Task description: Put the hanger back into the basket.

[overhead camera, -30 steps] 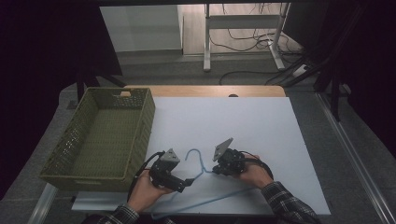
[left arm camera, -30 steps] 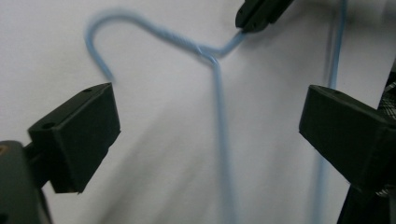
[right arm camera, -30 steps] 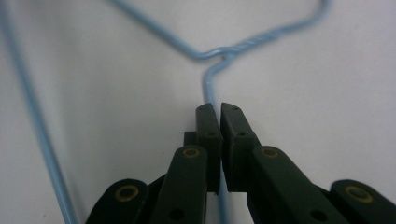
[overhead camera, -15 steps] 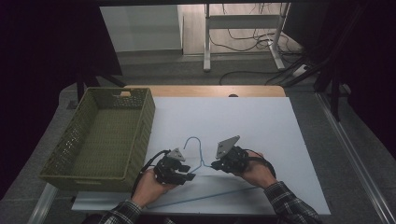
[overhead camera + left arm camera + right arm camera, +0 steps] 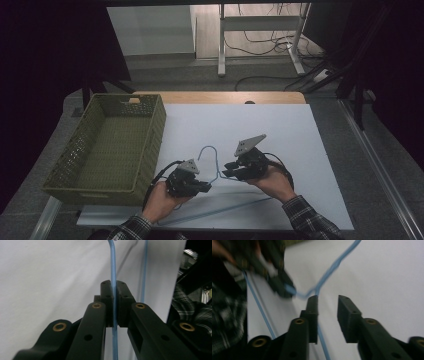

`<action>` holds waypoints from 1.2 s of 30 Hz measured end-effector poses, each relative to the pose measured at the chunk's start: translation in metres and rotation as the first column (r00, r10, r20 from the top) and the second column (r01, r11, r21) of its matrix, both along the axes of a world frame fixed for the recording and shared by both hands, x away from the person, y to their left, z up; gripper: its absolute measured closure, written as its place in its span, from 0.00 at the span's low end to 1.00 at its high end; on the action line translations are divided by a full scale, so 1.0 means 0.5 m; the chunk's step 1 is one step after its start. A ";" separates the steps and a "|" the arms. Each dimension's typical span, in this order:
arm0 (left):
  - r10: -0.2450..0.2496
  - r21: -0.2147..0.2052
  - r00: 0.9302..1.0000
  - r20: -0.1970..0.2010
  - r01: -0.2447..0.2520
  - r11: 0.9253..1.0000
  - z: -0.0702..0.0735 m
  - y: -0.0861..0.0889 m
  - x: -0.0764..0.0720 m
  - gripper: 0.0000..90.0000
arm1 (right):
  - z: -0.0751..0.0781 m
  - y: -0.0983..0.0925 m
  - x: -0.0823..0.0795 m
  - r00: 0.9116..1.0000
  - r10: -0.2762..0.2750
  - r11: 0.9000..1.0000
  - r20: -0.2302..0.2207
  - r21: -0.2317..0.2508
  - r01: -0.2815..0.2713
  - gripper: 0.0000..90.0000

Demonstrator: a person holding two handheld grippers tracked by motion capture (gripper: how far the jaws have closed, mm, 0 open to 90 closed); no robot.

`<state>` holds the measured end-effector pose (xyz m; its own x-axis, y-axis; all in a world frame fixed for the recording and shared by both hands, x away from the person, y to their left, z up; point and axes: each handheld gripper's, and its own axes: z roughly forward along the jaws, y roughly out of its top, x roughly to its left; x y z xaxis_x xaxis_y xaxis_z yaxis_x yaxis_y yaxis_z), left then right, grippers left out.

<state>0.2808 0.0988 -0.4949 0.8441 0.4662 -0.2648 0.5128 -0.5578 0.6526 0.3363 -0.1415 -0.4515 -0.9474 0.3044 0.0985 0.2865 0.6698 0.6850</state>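
- The blue wire hanger (image 5: 216, 165) is found at the near edge of the white table top (image 5: 280, 130), hook pointing away from the person, long bottom bar running left-right along the table edge.
- Seen in the left gripper view, the left gripper (image 5: 113, 296) is clamped hard on the hanger wire (image 5: 113, 270), with the wire running straight up between the pads, in line with the jaws.
- The right gripper (image 5: 327, 306) is let go: its jaws have just been opening, with a clear gap between them, and the wire (image 5: 322, 285) passes by the left jaw's tip without being pinched.
- Key relation: the hanger's neck sits between the two tools, so the left gripper (image 5: 189, 181) is the one carrying it, while the right gripper (image 5: 243, 167) is parked just beside the wire on the other side.
- The green basket (image 5: 150, 120) lies just to the left of the left hand (image 5: 162, 202), so probably a leftward carry is called for, by the nearer hand.
- Both forearms are held low from the near edge, grippers roughly level, tips facing each other.
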 end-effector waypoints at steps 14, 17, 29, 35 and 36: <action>-0.026 -0.057 1.000 -0.017 0.025 0.998 0.037 0.007 -0.005 0.75 | 0.036 0.027 -0.012 0.992 -0.059 0.986 -0.116 0.145 0.076 0.95; -0.042 -0.093 0.998 -0.052 0.037 0.995 0.056 0.016 0.005 0.72 | 0.040 0.029 -0.019 0.994 -0.042 0.987 -0.097 0.149 0.057 0.95; -0.094 -0.088 0.973 -0.209 0.077 0.993 0.071 0.003 0.044 0.95 | 0.056 0.025 -0.028 0.999 -0.003 0.982 -0.047 0.190 0.012 0.95; -0.065 -0.107 0.978 -0.197 0.044 0.993 0.081 0.006 0.041 0.97 | 0.062 0.019 -0.030 1.000 -0.009 0.976 -0.028 0.216 0.015 0.93; -0.062 -0.113 0.979 -0.192 0.041 0.993 0.084 0.008 0.042 0.97 | 0.064 0.017 -0.030 0.999 -0.016 0.974 -0.031 0.224 0.022 0.92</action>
